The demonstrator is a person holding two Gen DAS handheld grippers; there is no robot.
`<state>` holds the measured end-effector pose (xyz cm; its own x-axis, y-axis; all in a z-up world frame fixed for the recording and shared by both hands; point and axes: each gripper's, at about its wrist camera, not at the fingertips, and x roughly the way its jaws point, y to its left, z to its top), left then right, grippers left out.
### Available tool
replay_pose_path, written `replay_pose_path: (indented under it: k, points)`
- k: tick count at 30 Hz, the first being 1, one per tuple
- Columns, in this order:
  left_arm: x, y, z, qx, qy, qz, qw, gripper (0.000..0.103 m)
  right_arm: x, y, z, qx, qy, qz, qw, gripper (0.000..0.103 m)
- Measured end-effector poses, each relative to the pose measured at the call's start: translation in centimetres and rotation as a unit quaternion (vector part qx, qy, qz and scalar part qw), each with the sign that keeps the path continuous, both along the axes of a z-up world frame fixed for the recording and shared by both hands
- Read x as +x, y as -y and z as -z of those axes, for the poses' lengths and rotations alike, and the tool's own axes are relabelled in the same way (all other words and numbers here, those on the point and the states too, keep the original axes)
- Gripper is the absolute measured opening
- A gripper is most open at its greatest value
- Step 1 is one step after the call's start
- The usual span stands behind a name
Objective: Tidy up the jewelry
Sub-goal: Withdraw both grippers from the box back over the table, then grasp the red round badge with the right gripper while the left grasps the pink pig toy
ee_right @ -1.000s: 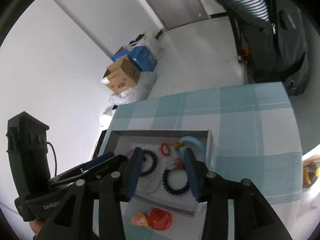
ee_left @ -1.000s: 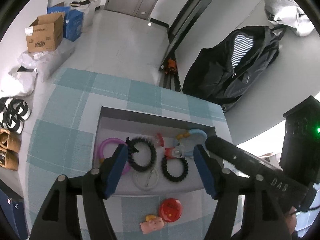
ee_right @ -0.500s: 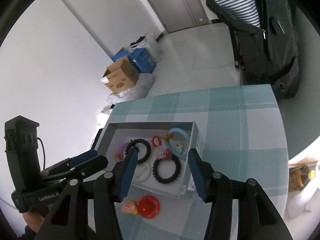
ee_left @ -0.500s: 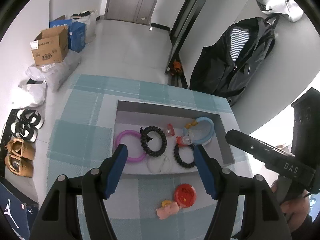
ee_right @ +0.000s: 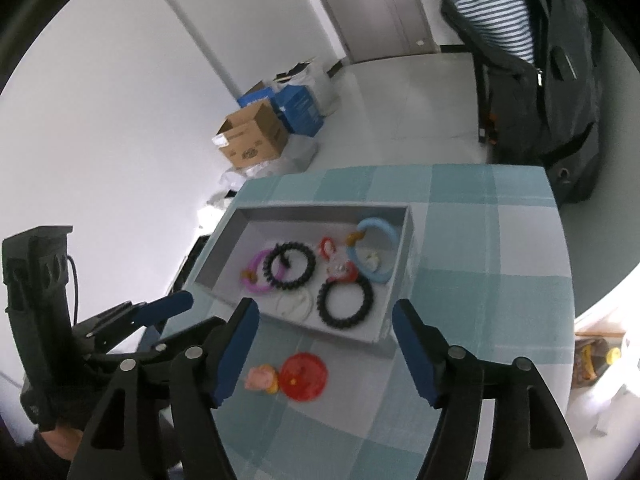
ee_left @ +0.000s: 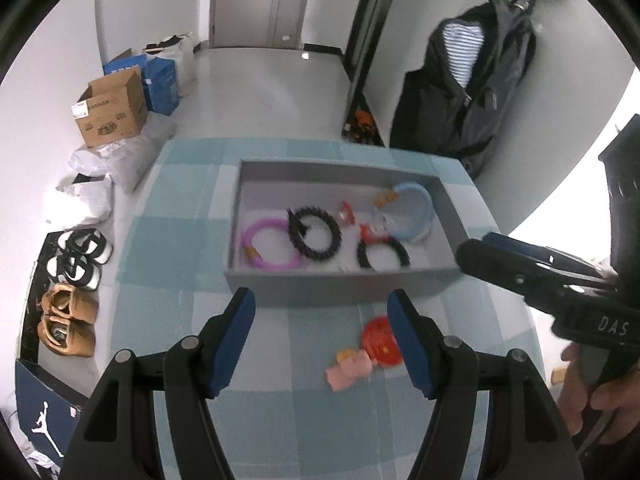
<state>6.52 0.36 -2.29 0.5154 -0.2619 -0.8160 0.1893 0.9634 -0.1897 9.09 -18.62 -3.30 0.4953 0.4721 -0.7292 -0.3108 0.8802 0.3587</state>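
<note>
Hovering above counter (ee_left: 180, 248), both claws released, empty: left claw (ee_left: 322, 320), right claw (ee_right: 325, 326), likely staged for next pick. Grey tray (ee_left: 304, 286) already holds pink ring (ee_left: 256, 258), black rings, blue ring (ee_right: 390, 270). Red disc (ee_right: 304, 376) and pink charm (ee_left: 348, 372) lie outside tray near its front wall, apparently unsorted. Counter: teal checked cloth. Room: cardboard box (ee_left: 110, 114), shoes on floor, black jacket (ee_left: 472, 92) hanging.

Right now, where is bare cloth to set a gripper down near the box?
Bare checked tablecloth lies right of the grey box and ahead of the left gripper. It is crowded at the red disc and pink charm, and inside the box.
</note>
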Motion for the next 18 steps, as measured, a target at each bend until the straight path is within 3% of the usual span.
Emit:
replay_pose_path:
  k: [4,9,18]
  points:
    - [-1.1,0.0,1.0,0.018,-0.005,0.011,0.9998,0.064,-1.1,-0.6,0.9,-0.015,0.001,-0.017,1.0,0.076]
    - [-1.2,-0.3,2.6,0.008,-0.04,0.02,0.999,0.064,-1.7,-1.1,2.5,-0.033,-0.012,-0.027,0.999,0.077]
    - [-1.0,0.8,4.3,0.022,-0.053,0.044,0.9974,0.064,-2.0,-1.0,4.2,-0.076,-0.019,-0.024,0.997,0.083]
